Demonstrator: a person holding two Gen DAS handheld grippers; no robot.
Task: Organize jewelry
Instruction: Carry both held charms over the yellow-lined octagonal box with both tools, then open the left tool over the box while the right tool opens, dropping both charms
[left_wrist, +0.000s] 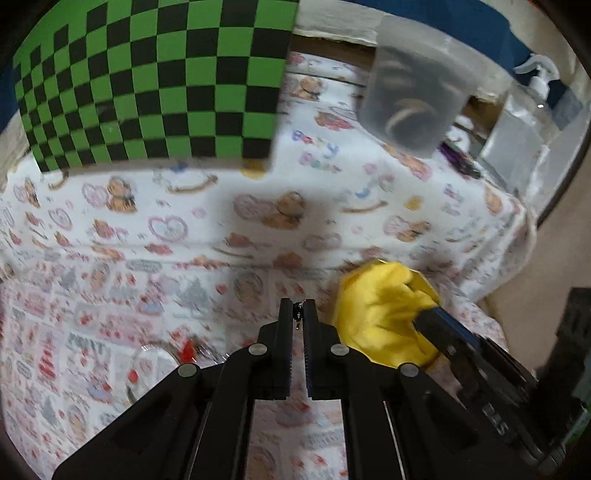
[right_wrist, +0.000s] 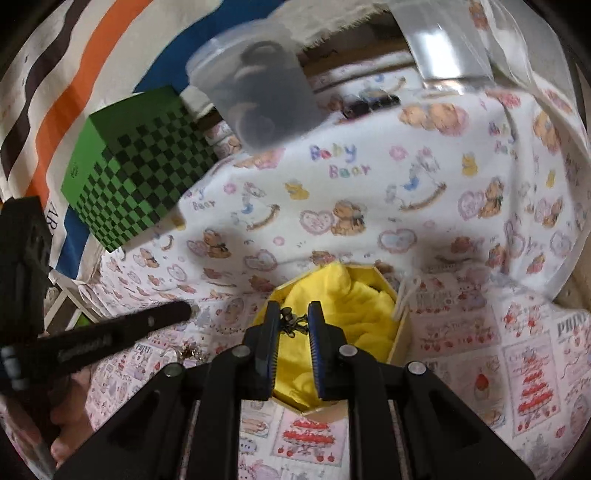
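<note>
Landmark: the yellow-lined box (right_wrist: 354, 325), a small wooden box padded with yellow cloth, open on the tabletop (right_wrist: 369, 206)
Right gripper (right_wrist: 294, 325): hovers just above the near part of the box; its jaws are partly closed with a small dark jewelry piece (right_wrist: 293, 321) between them; the piece looks pinched, though part of it hangs loose
Left gripper (left_wrist: 298, 321): just left of the box, above the patterned cloth; jaws nearly together on a tiny dark item (left_wrist: 297, 314), too small to identify, probably another bit of jewelry
Progress: in my judgement the task is midway; 1 piece is poised over the yellow lining but not yet set down, and nothing is clearly visible lying inside the box
Left to do: release that piece into the box, then fetch the loose jewelry pile (right_wrist: 188, 350), which lies well left of the box near a small clear dish (left_wrist: 155, 354)
Surroundings: a green checkered box (right_wrist: 140, 184) stands far behind and left of the yellow box; a frosted plastic container (right_wrist: 258, 92) with dark contents sits behind it; a clear bag (right_wrist: 447, 44) is behind and to the right
Obstacles: the 2 grippers work close together beside the box, so they could bump; the bunched yellow cloth may snag a fine chain
</note>
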